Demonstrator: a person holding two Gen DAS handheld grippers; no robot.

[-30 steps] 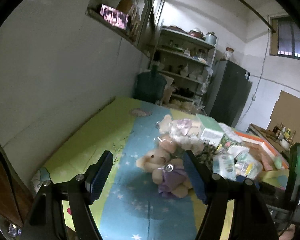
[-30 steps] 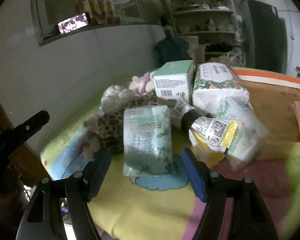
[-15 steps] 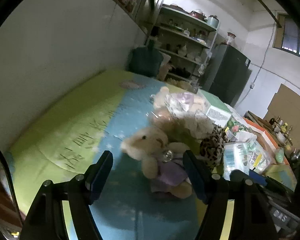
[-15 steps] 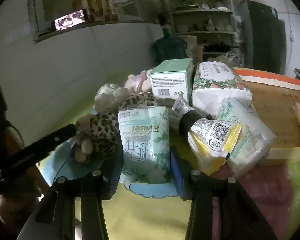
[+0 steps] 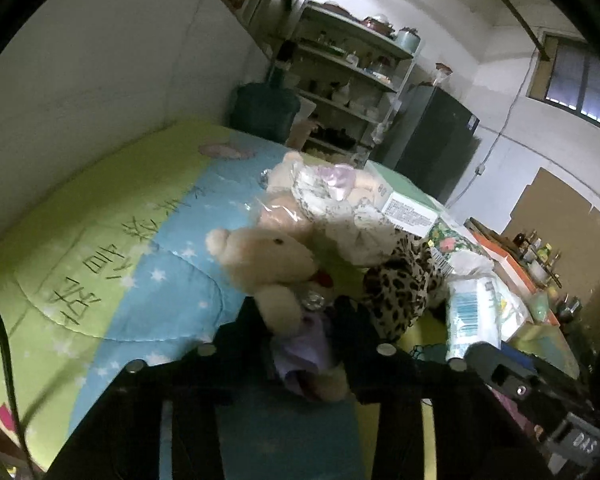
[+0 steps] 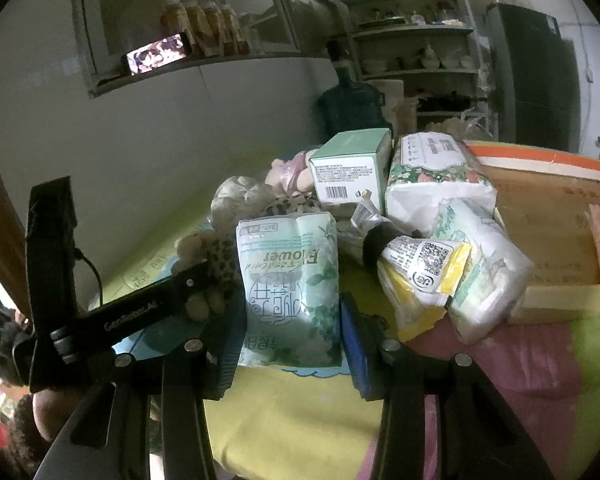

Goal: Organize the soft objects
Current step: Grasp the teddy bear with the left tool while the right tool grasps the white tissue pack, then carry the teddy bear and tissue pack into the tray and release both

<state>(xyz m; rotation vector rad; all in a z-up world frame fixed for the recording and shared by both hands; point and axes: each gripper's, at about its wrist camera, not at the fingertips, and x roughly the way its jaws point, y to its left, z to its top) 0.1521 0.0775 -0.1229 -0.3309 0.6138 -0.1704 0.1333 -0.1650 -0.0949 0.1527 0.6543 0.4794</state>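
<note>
Left gripper clamped on cream teddy bear, leopard plush crowding its right. Right gripper pressed against tissue pack; yellow packet just beside

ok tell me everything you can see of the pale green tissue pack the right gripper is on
The tissue pack is a soft plastic-wrapped packet, pale mint green with white flower and leaf prints, the word Flower and Chinese characters, all reading upside down in the right wrist view. It stands roughly upright on the yellow-green bedspread, glossy and slightly crumpled. The right gripper closes on its lower sides, blue pads against the wrapper. Behind it lies a leopard-print plush; whether they touch is unclear.
</note>
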